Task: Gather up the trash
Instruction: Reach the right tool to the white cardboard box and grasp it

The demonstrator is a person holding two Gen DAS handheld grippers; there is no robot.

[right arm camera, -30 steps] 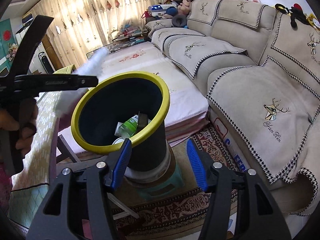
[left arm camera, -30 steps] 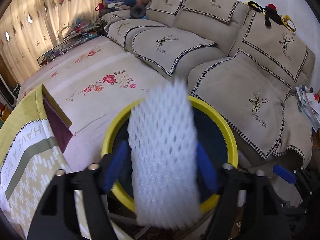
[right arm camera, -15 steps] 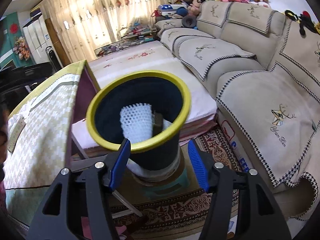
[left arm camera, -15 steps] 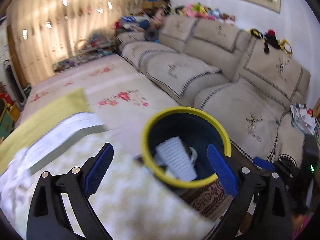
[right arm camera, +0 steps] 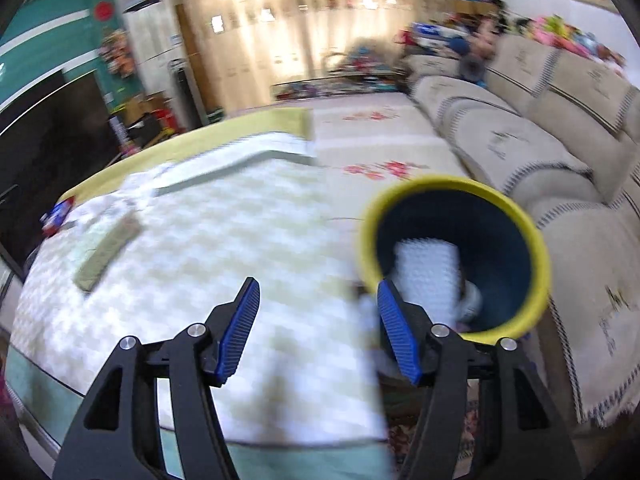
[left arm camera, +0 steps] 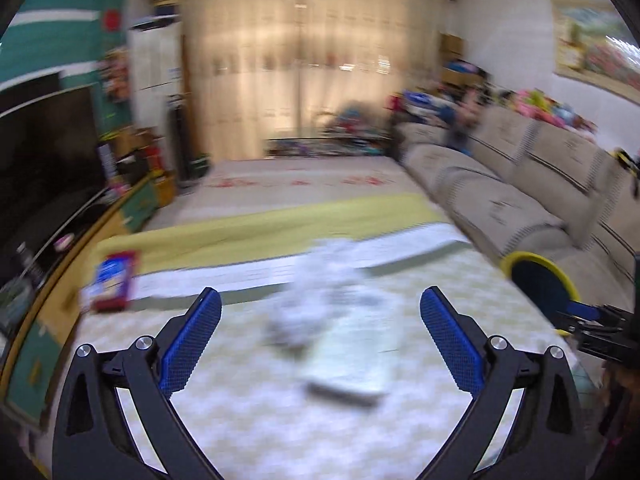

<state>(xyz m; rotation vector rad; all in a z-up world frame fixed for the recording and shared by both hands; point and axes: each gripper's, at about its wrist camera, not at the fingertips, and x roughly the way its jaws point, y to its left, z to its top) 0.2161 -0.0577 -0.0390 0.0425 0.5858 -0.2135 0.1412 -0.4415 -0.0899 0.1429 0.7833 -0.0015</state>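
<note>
1. Both views are swinging away from the bin toward the table since a moment ago; the white foam net [right arm camera: 428,276] is now lying inside the yellow-rimmed bin [right arm camera: 536,256], standing roughly upright.
2. Left gripper [left arm camera: 320,340] is gaping wide and empty over crumpled white paper [left arm camera: 320,280] and a blurred flat packet [left arm camera: 348,360].
3. Right gripper [right arm camera: 320,328] is hanging half open, empty, just left of the bin.
4. A red-blue snack packet [left arm camera: 114,280] is lying far left on the table [left arm camera: 240,420].
</note>
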